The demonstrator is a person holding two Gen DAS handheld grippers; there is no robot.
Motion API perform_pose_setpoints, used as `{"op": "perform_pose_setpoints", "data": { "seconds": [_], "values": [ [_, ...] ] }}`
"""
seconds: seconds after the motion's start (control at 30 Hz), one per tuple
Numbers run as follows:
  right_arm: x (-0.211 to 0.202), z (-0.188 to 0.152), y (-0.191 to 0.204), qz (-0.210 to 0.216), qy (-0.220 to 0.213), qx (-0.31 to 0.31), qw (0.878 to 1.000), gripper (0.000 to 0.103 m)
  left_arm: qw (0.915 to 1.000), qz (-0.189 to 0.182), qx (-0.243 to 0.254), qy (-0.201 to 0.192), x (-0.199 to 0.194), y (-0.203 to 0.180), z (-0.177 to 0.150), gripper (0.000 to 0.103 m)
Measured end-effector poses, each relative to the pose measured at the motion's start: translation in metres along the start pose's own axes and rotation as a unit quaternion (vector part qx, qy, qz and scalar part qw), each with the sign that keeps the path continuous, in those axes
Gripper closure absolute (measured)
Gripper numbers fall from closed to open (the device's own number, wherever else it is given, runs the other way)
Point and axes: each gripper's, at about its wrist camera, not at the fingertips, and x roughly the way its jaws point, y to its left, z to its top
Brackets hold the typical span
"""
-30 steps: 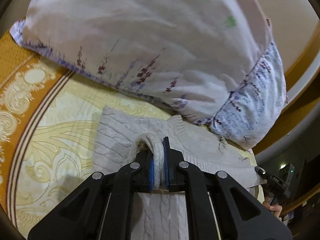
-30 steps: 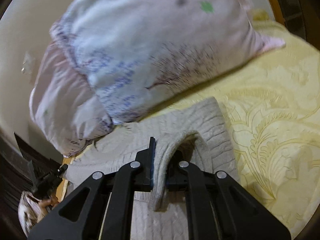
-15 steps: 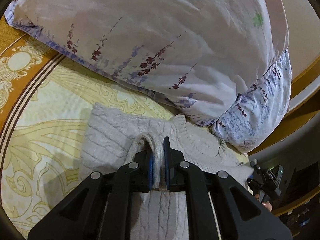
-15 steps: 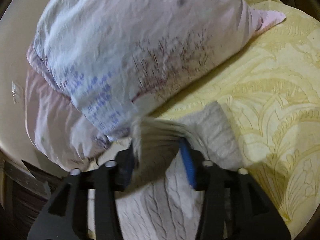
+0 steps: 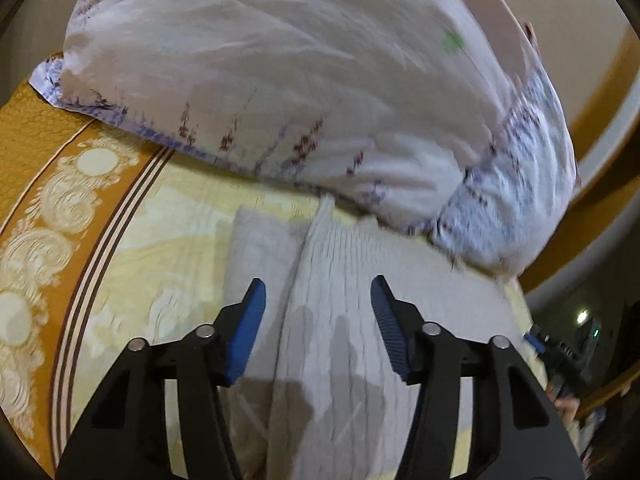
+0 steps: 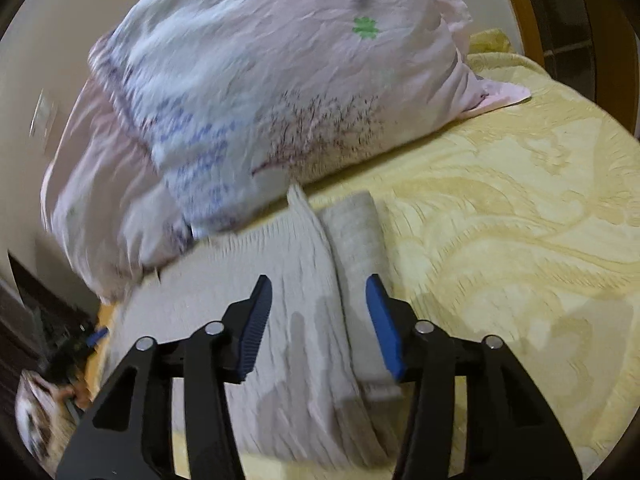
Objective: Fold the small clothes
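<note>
- Because both claws stand wide apart with nothing between their blue pads, the pale grey cable-knit sweater (image 5: 340, 320) lies loose on the yellow patterned bedspread (image 5: 188, 216), apparently let go so that the fold can settle.
- At the far left of the left wrist view runs the orange border band with cream scrollwork (image 5: 60, 184); nothing rests on it, and the sweater sits to its right, on the paler part of the cover.
- Just right of that band, the left gripper (image 5: 318, 312) hovers over the sweater's near part, fingers spread to either side of a raised ridge of knit and, as far as the blur allows, touching nothing.
- That ridge looks like a sleeve or side panel laid over the body, so I judge one lengthwise fold to be in place and a crosswise fold yet to come.
- Beyond the sweater, the big white pillow with purple and red sprig print (image 5: 300, 100) leans over its far edge, which leaves little room there; the garment's far end lies touching or tucked under it.
- In the right wrist view, the right gripper (image 6: 319, 312) is equally wide open and holds nothing, poised above the seam where the folded strip (image 6: 356, 240) meets the main panel.
- To its right the bedspread lies bare, giving room to draw the sweater clear of the pillow.
</note>
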Motion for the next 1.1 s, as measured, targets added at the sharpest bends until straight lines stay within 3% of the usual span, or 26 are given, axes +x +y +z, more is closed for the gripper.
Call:
{"op": "perform_pose_setpoints", "data": {
  "seconds": [0.23, 0.33, 0.43, 0.53, 0.57, 0.6, 0.67, 0.9, 1.1],
  "values": [
    [0.003, -0.022, 0.01, -0.043, 0.016, -0.065, 0.997, 0.065, 0.9971, 0.049, 0.053, 0.025, -0.002, -0.008, -0.033, 0.056],
    [0.003, -0.027, 0.013, -0.061, 0.014, -0.082, 0.995, 0.079, 0.9966, 0.056, 0.051, 0.032, 0.001, -0.007, -0.039, 0.065],
    [-0.003, -0.031, 0.02, -0.074, 0.002, -0.106, 0.992, 0.083, 0.9966, 0.06, 0.048, 0.03, 0.0, -0.006, -0.042, 0.071],
    [-0.002, -0.034, 0.023, -0.076, 0.005, -0.117, 0.99, 0.08, 0.9965, 0.058, 0.049, 0.034, 0.0, -0.007, -0.045, 0.078],
    [0.0, -0.035, 0.024, -0.081, 0.008, -0.122, 0.989, 0.083, 0.9963, 0.059, 0.052, 0.036, 0.001, -0.007, -0.045, 0.08],
    [0.001, -0.036, 0.026, -0.079, 0.012, -0.126, 0.989, 0.093, 0.9959, 0.062, 0.055, 0.036, 0.002, -0.008, -0.047, 0.084],
    [0.001, -0.038, 0.028, -0.078, 0.009, -0.125, 0.989, 0.093, 0.9961, 0.055, 0.055, 0.041, 0.003, -0.009, -0.048, 0.095],
    [-0.035, -0.036, 0.028, -0.056, -0.027, -0.097, 0.993, 0.094, 0.9981, 0.023, 0.039, 0.043, -0.01, -0.003, -0.046, 0.096],
    [-0.018, -0.048, 0.02, -0.105, 0.013, -0.094, 0.99, 0.094, 0.998, 0.017, 0.034, 0.049, -0.016, 0.004, -0.052, 0.096]
  ]
}}
